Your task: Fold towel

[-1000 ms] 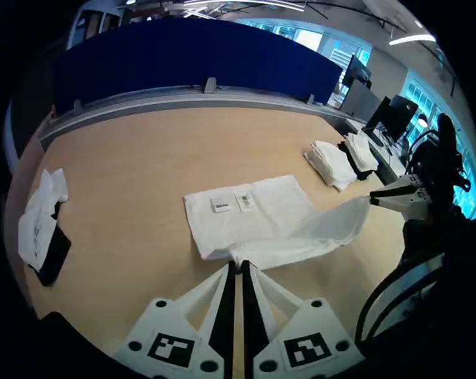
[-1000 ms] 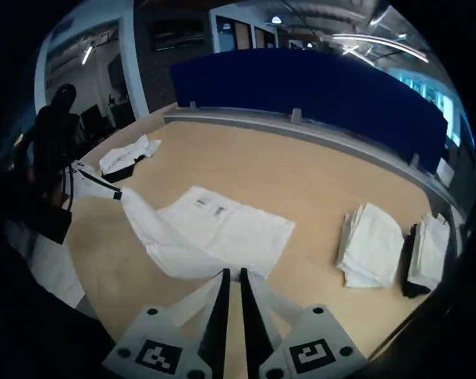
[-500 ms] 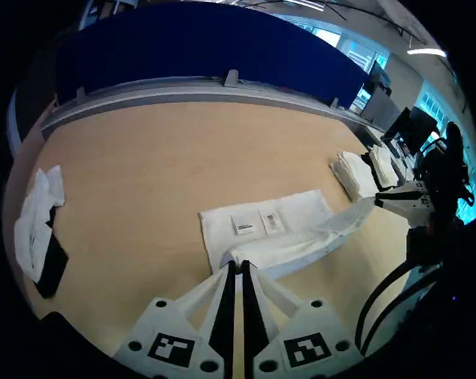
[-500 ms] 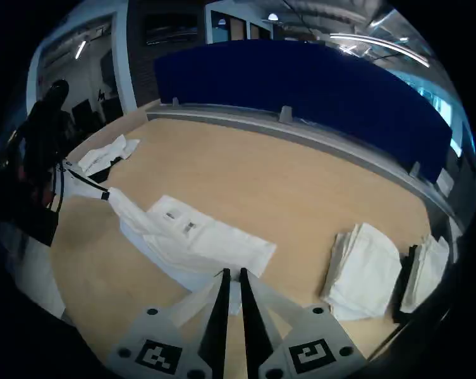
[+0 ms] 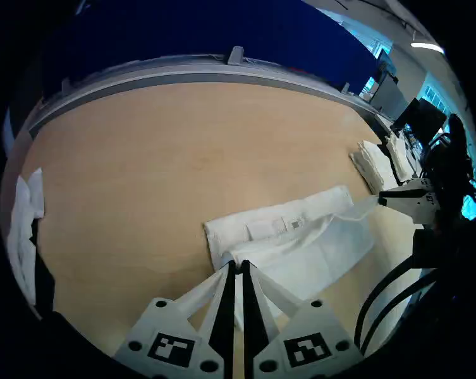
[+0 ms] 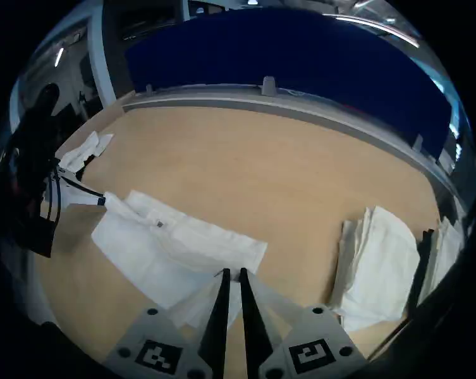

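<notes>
Left gripper (image 5: 236, 268) pinched towel (image 5: 313, 243) corner near bench (image 5: 143, 158) front edge; right gripper (image 6: 230, 275) apparently clamped other corner, jaws narrow.

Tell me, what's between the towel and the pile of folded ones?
Nothing but bare table between towel and pile, in the right gripper view.

A wooden desk (image 5: 143, 158) runs back to a grey rail (image 5: 174, 66), with a blue partition (image 5: 174, 31) standing behind it. Near the desk's right end two stacks of folded white cloths (image 6: 380, 265) lie side by side with something black (image 6: 424, 265) between them, and dark monitors (image 5: 421, 120) stand beyond. At the left end a loose heap of white cloth (image 5: 23, 221) lies partly over a black object (image 5: 42, 284).
</notes>
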A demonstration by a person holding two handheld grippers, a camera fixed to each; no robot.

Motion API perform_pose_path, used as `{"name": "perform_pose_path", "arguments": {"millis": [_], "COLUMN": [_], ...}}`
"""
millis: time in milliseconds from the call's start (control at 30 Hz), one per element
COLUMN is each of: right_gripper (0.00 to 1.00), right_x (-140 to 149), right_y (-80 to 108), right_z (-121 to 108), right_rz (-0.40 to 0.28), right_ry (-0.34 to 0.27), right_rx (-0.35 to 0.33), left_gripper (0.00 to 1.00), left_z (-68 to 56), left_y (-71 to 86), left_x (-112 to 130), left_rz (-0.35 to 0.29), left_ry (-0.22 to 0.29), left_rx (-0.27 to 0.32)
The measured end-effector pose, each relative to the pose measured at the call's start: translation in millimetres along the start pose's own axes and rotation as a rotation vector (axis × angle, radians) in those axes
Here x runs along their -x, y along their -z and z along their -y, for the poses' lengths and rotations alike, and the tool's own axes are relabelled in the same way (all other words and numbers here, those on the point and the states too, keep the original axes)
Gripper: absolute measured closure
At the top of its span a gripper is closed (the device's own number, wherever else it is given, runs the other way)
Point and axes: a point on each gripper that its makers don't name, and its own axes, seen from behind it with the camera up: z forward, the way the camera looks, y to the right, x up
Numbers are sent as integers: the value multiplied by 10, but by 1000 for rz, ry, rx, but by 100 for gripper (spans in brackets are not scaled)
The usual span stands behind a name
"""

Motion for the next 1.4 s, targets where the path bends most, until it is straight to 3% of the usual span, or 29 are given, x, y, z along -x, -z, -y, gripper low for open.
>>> {"name": "perform_pose_path", "arguments": {"millis": [233,367,500,700,767,900,1200,1400], "right_gripper": [88,88,83,56,39,4,2,2], "right_x": [6,-10,-22,-25,-41,-58,-33,19], "right_y": [-60,-92,-119,-129,-126,-110,-35,16], "right_z": [-18,-33,-50,-94,-106,-102,-66,5], "right_rz": [-1,-6,-11,-17,-27,-48,-50,-41], "right_ry": [-15,-17,-8,0,-2,-4,11,31], "right_rx": [2,6,18,38,44,45,39,10], "left_gripper": [93,87,61,26,18,15,13,11], "left_z": [22,46,82,137,133,115,148,193], "left_y": [-48,-65,-62,-29,-2,42,105,246], "left_x": [-6,-16,-22,-59,-85,-117,-130,-95], "left_rz": [2,3,-1,-23,-35,-53,-77,-105], "left_ry": [-3,-7,-14,-41,-49,-49,-33,-35], "left_rx": [-1,-8,-23,-51,-54,-56,-86,-124]}}
